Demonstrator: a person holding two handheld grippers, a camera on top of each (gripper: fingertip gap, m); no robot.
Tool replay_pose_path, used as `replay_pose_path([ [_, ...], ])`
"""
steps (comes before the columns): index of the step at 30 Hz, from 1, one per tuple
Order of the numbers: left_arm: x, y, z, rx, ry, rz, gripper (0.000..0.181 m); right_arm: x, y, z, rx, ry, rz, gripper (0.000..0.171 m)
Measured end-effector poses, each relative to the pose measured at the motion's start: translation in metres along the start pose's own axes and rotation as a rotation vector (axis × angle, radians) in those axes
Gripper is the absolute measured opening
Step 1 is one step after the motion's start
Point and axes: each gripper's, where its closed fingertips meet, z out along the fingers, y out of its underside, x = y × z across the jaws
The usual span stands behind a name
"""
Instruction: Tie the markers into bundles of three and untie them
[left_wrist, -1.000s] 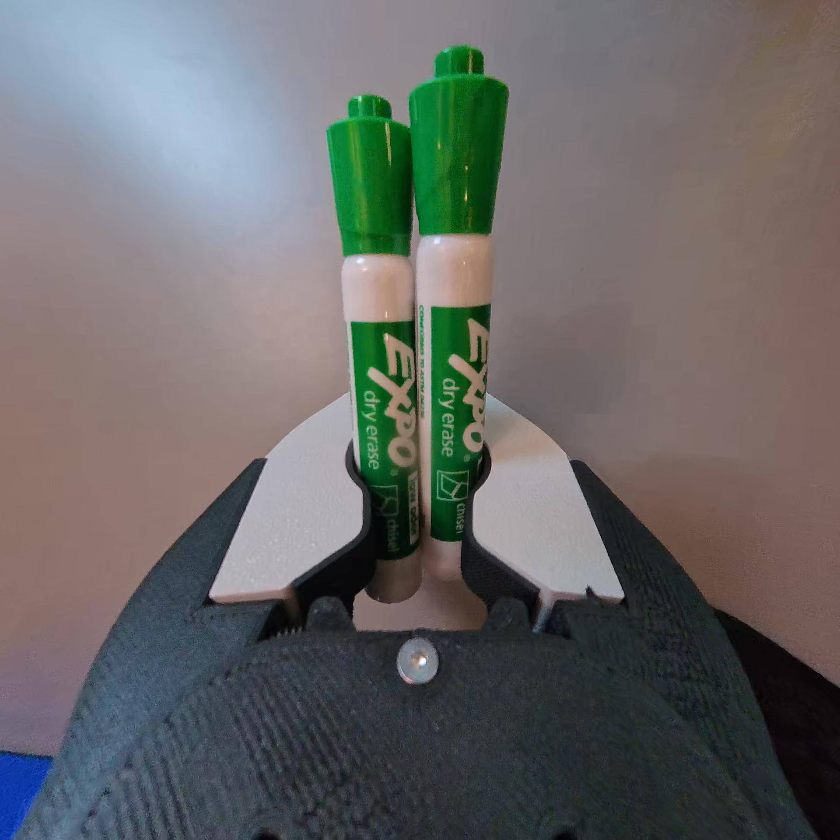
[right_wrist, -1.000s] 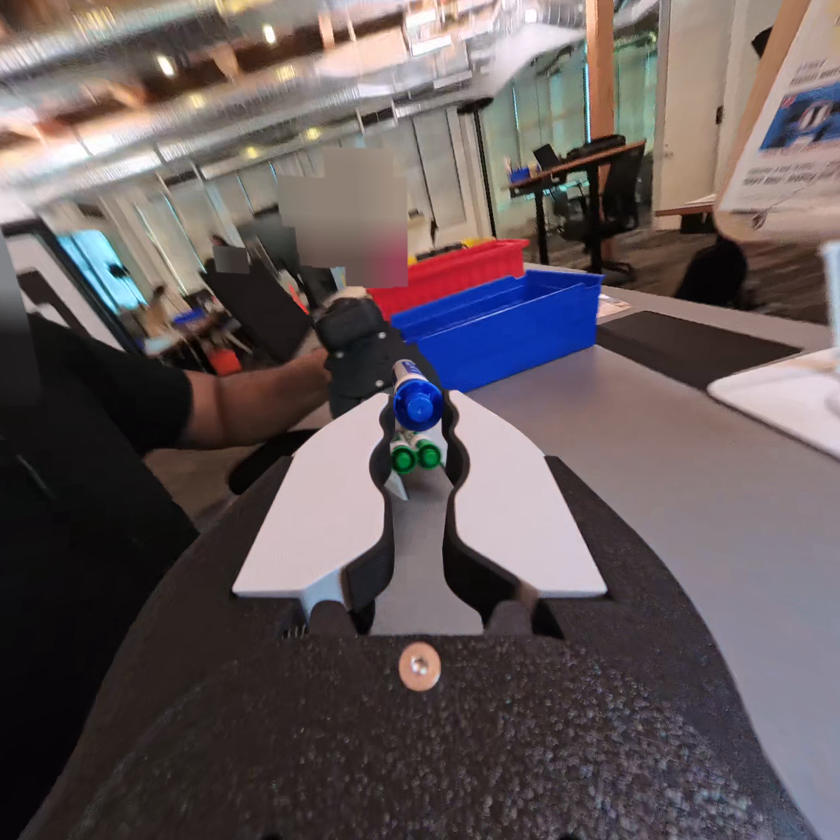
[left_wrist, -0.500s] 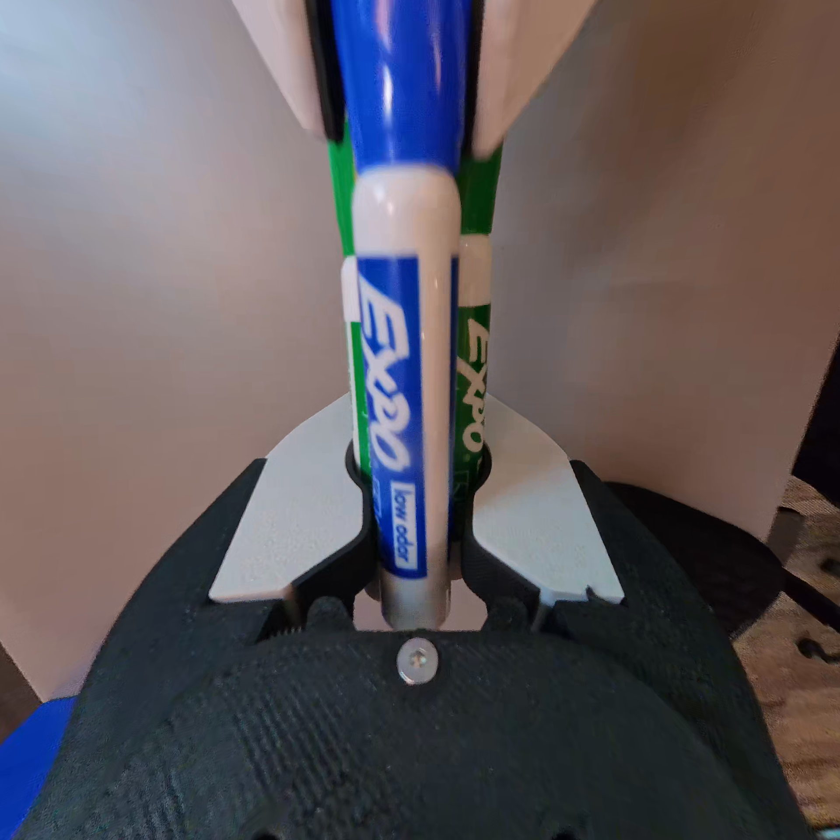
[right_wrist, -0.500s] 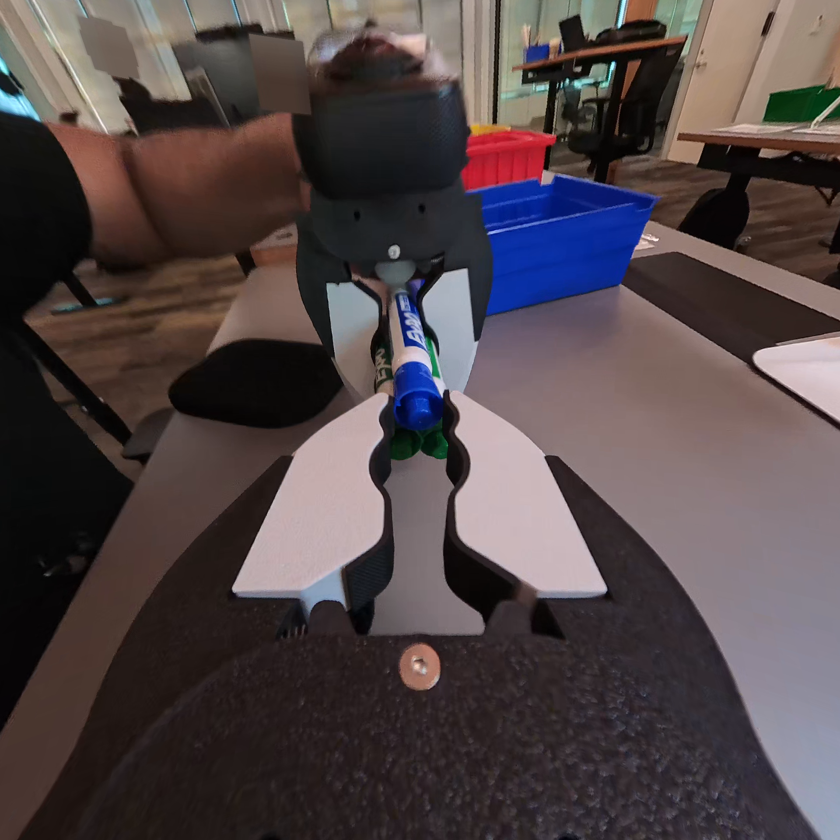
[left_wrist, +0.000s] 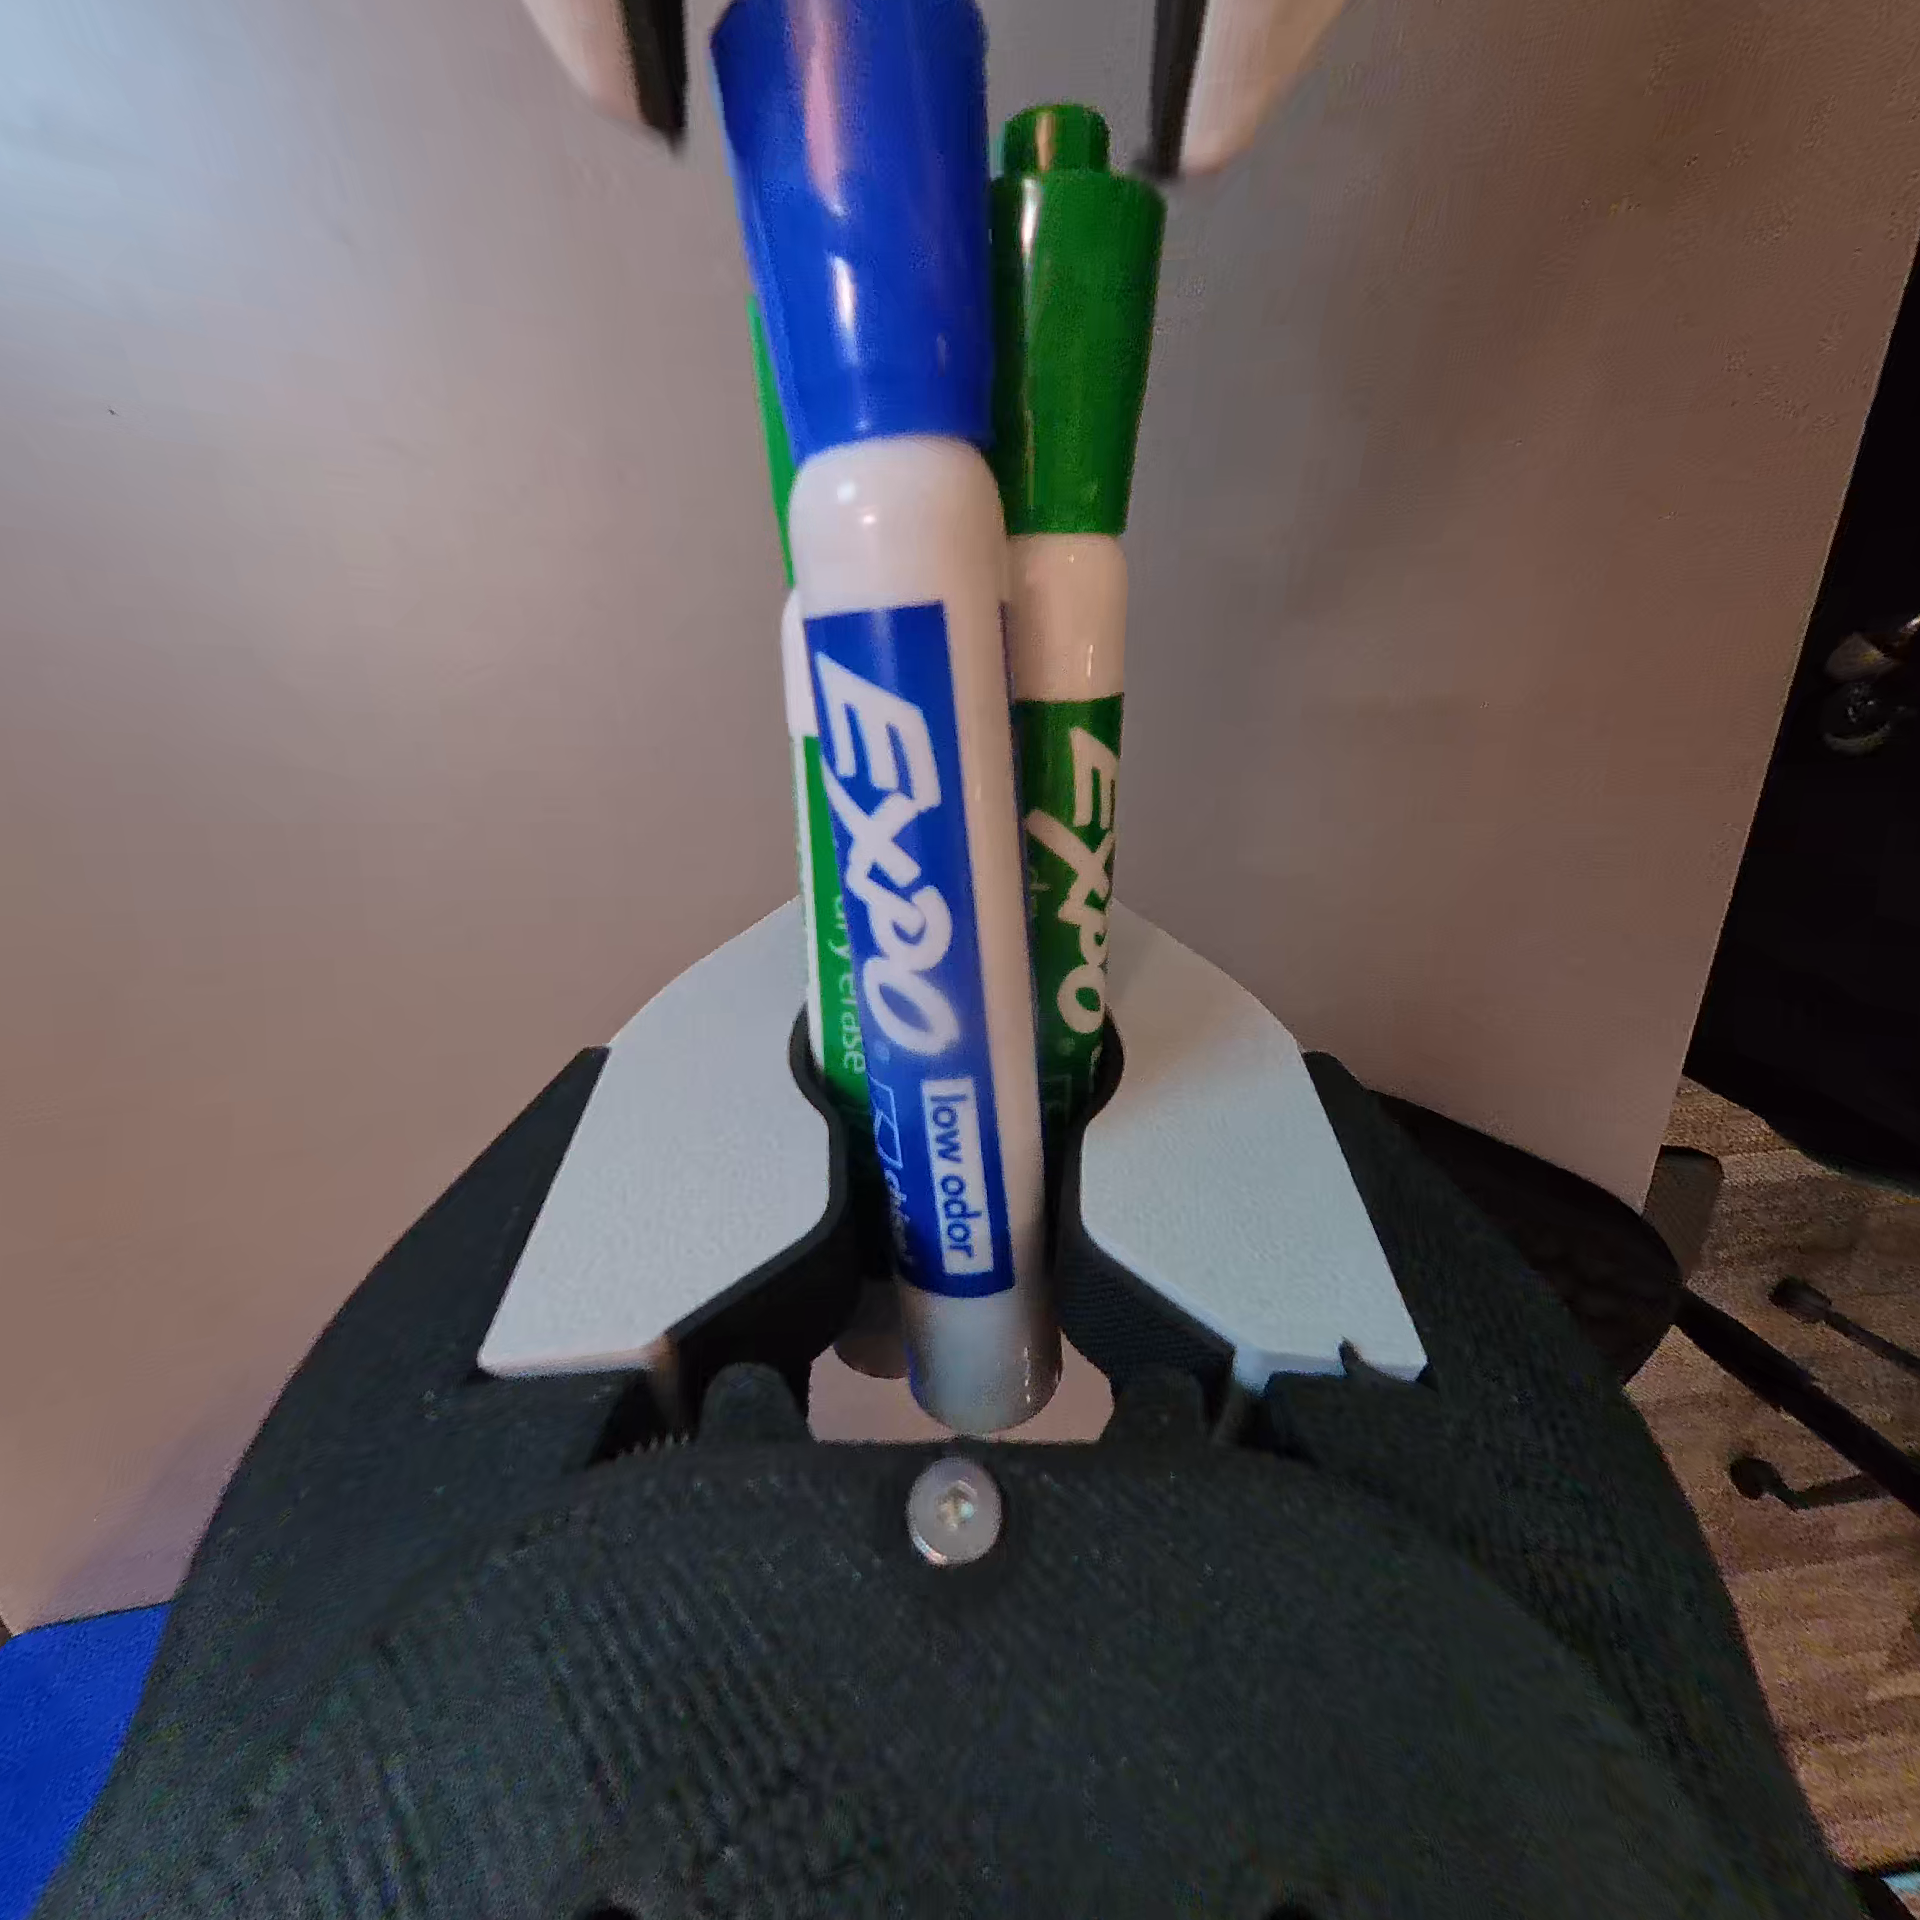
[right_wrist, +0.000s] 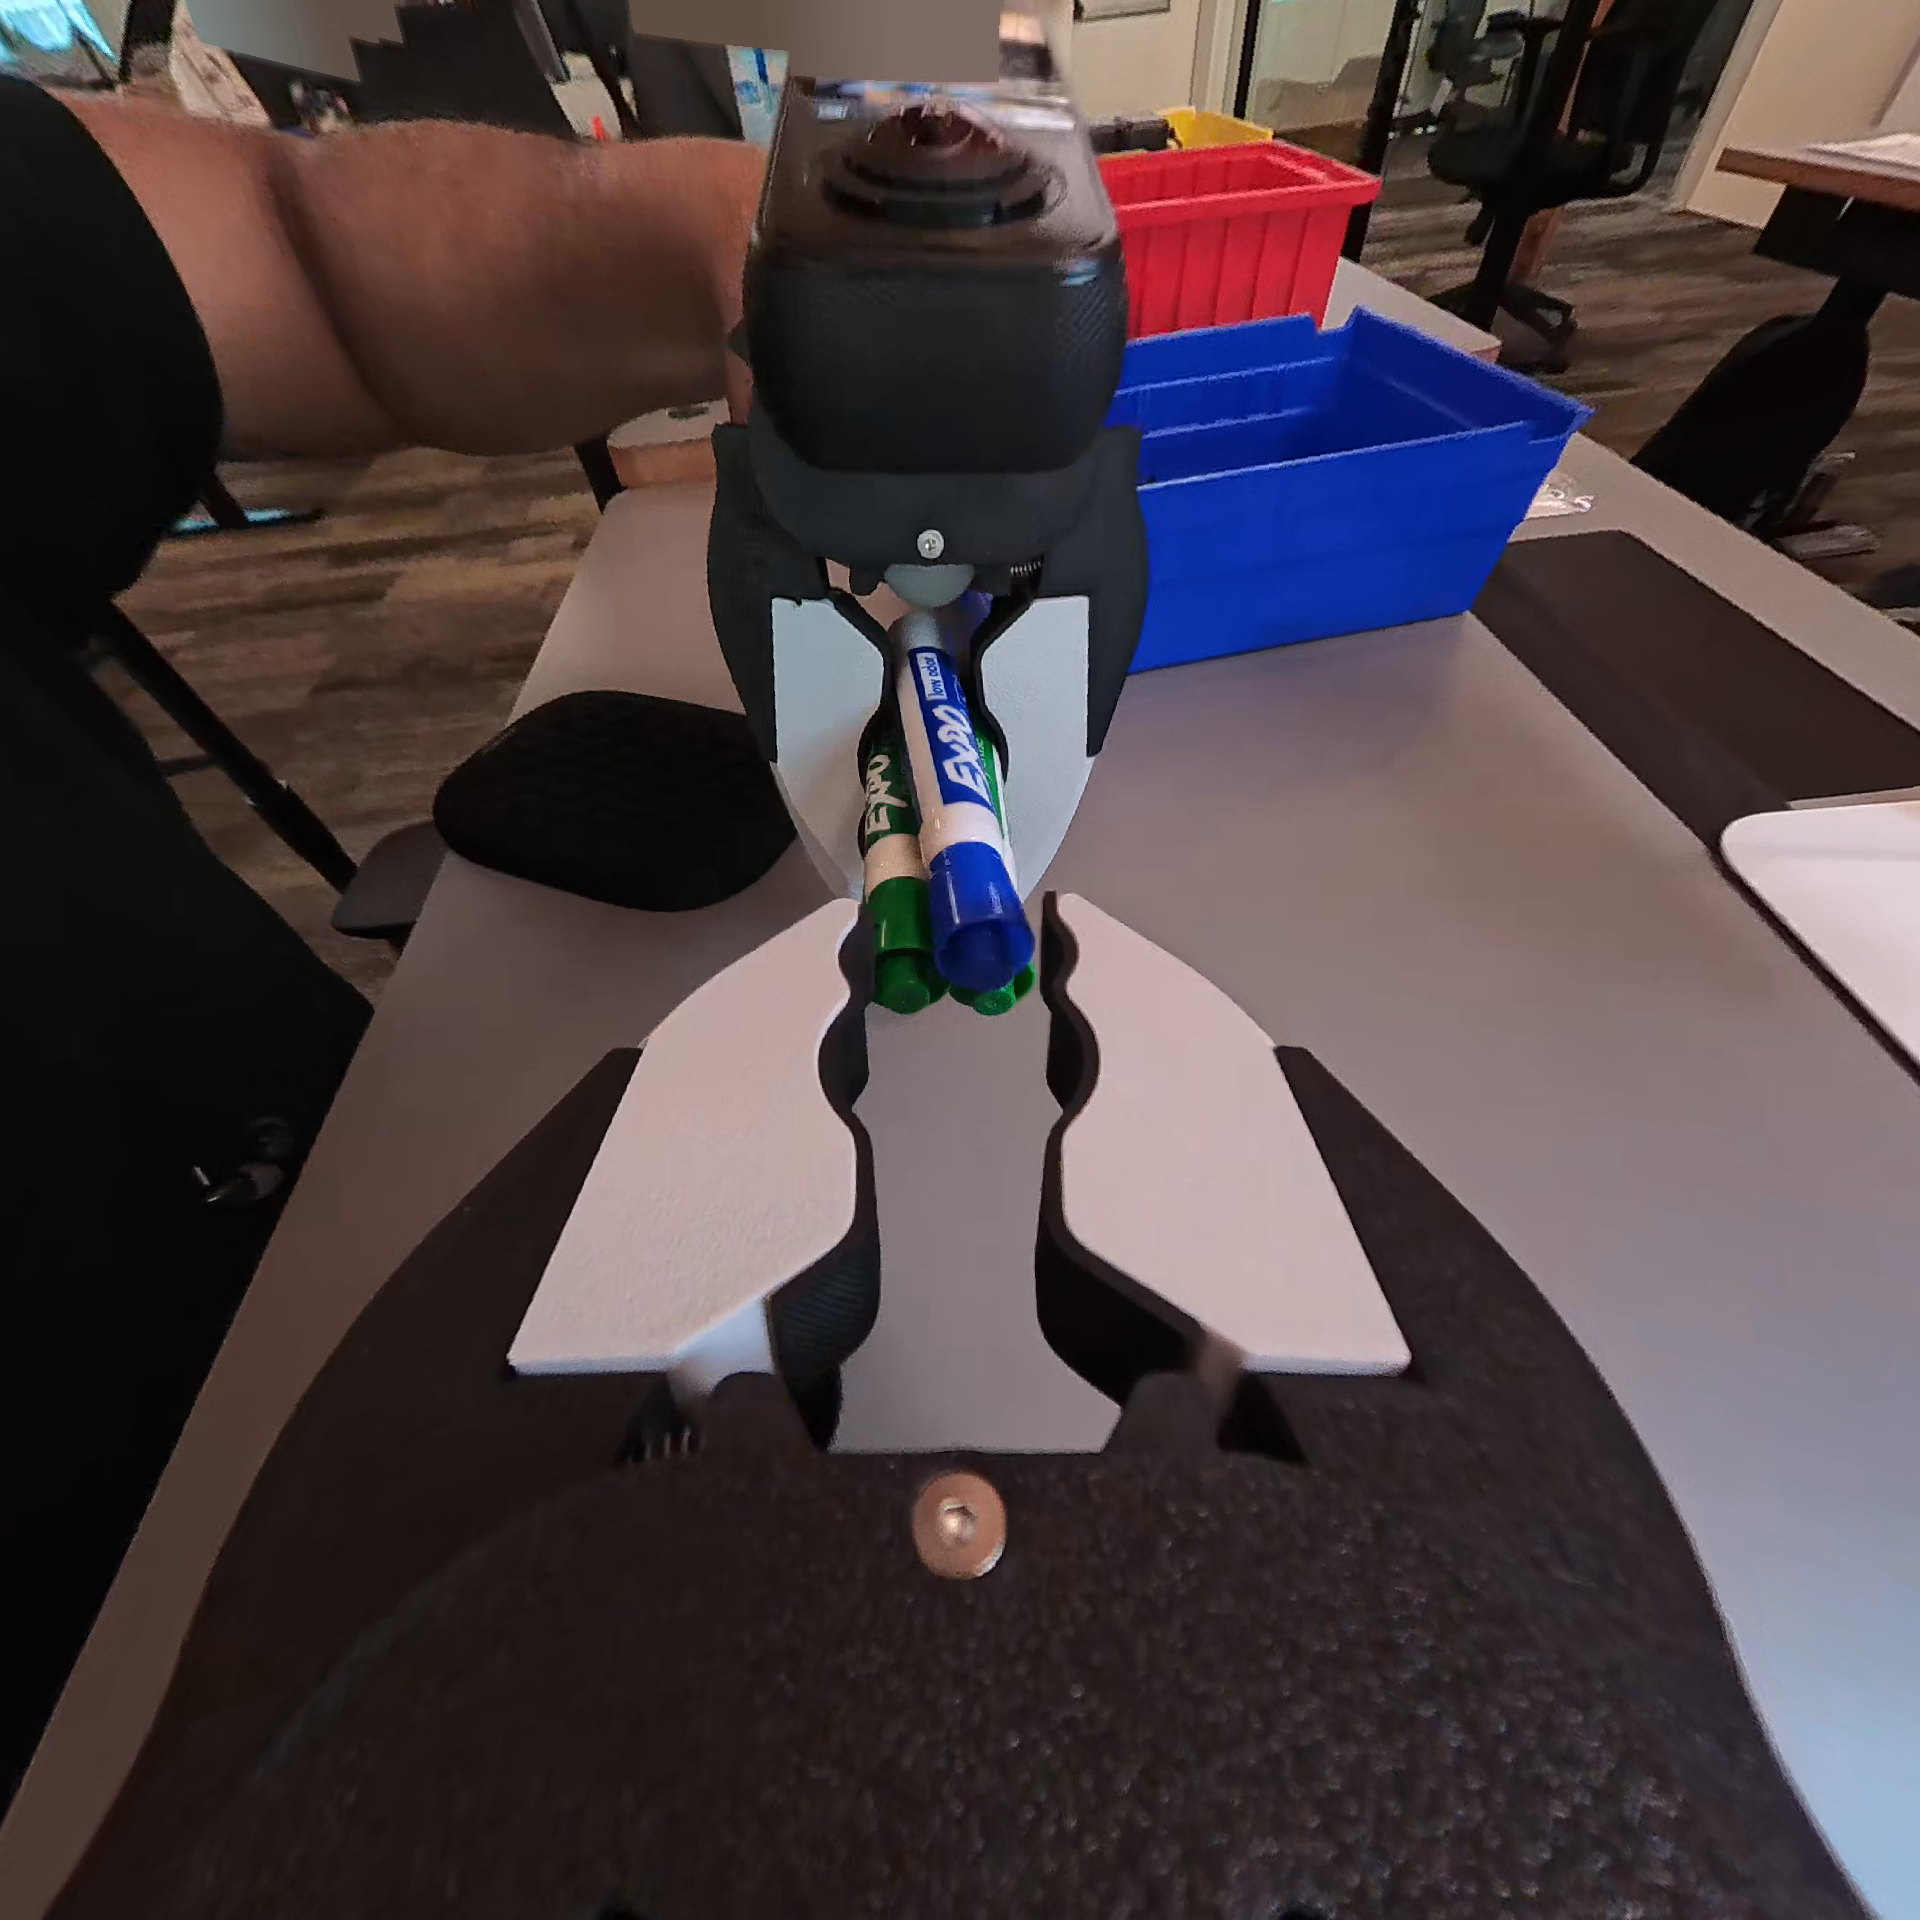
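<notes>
An open office with desks and chairs lies behind a grey table (right_wrist: 1351, 883), on which a blue bin (right_wrist: 1340, 499) stands in front of a red bin (right_wrist: 1226, 229).

The left gripper (left_wrist: 956, 1049) points toward the right one, its jaws closed around the lower barrels of two green markers (left_wrist: 1070, 831), with a blue marker (left_wrist: 914, 831) lying on top between the fingers; this probably holds the three side by side as one bundle while a tie is readied. How firmly the blue one is pinched cannot be told.

The right gripper (right_wrist: 951, 997) faces the capped ends with its jaws parted and nothing gripped, the caps just at its fingertips.

The second green marker is mostly hidden behind the blue one in the left wrist view. No band or tie is visible anywhere. A black pad (right_wrist: 613, 800) lies at the table edge.
</notes>
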Motion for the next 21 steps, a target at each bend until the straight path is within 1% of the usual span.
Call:
replay_pose_path([
  [2, -0.003, 0.001, -0.002, -0.003, -0.016, 0.002, 0.043, 0.003, -0.004, -0.006, 0.011, 0.016, 0.004, 0.03],
  [4, -0.005, 0.0, -0.004, 0.009, -0.021, 0.0, 0.043, 0.007, -0.004, -0.009, 0.014, 0.038, 0.006, 0.023],
  [8, -0.008, -0.002, -0.007, 0.008, -0.038, 0.008, 0.043, 0.007, -0.002, -0.001, 0.0, 0.037, 0.016, 0.017],
  [21, -0.009, 0.004, -0.01, -0.008, -0.058, 0.003, 0.043, 0.006, -0.01, 0.012, 0.016, -0.004, 0.019, 0.015],
])
